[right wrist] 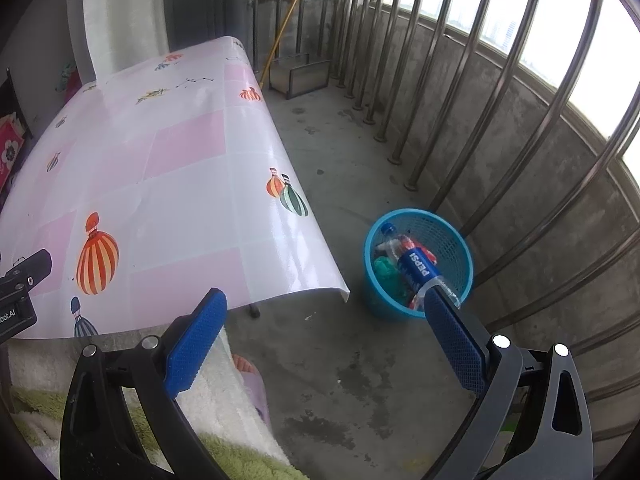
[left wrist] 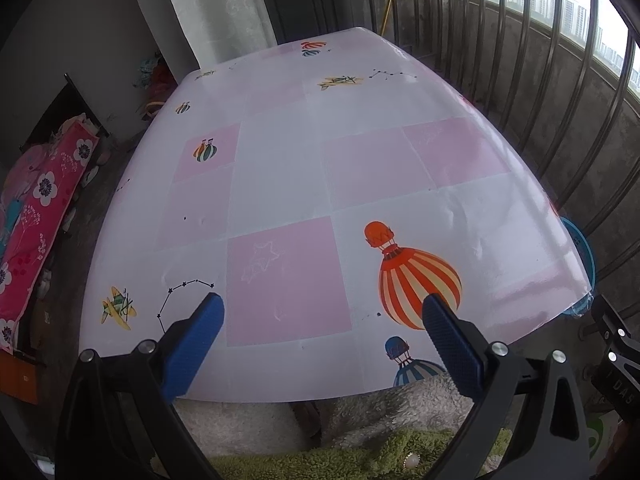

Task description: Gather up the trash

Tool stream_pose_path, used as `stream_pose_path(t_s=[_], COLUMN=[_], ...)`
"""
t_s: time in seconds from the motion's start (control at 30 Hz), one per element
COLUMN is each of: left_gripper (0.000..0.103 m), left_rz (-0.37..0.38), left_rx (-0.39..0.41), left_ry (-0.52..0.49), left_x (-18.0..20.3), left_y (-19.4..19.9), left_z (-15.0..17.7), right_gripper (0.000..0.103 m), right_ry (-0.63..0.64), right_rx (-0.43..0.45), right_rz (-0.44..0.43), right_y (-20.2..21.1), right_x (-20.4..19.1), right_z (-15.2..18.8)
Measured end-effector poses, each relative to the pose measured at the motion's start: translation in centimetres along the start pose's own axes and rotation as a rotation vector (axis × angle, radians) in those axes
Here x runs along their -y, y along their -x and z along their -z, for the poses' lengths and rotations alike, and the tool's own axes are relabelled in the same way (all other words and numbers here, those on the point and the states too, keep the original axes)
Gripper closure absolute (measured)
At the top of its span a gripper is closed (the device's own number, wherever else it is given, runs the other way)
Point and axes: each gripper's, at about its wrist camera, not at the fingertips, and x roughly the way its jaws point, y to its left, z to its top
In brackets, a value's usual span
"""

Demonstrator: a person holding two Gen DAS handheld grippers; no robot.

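Trash sits in the blue basket; both of your grippers are empty.

Your left gripper (left wrist: 322, 334) hangs spread wide over the near edge of the table (left wrist: 280, 184), with nothing between the pads. Your right gripper (right wrist: 326, 332) is equally wide apart above the concrete floor (right wrist: 340, 380). The one basket (right wrist: 460, 240) stands on the floor just beside the table's right edge. In it one Pepsi bottle (right wrist: 414, 266) lies tilted, cap up and away from you, base towards you, among green and red scraps too jumbled to count.
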Motion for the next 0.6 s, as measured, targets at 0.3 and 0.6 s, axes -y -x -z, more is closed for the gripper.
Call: stream_pose_path(t_s=[0.3, 0.6], left_gripper=[0.006, 0.006], left_rz=[0.002, 0.001], left_rx=[0.006, 0.006], left_ry=[0.001, -0.003], left_x=[0.01, 0.29], left_y=[0.1, 0.13], left_z=[-0.21, -0.41], right_gripper=[0.008, 0.008], right_ry=[-0.03, -0.065], right_rx=[-0.019, -0.045], right_rz=[0.005, 0.017], right_y=[0.0, -0.34], right_x=[0.19, 0.45], right_z=[0.05, 0.24])
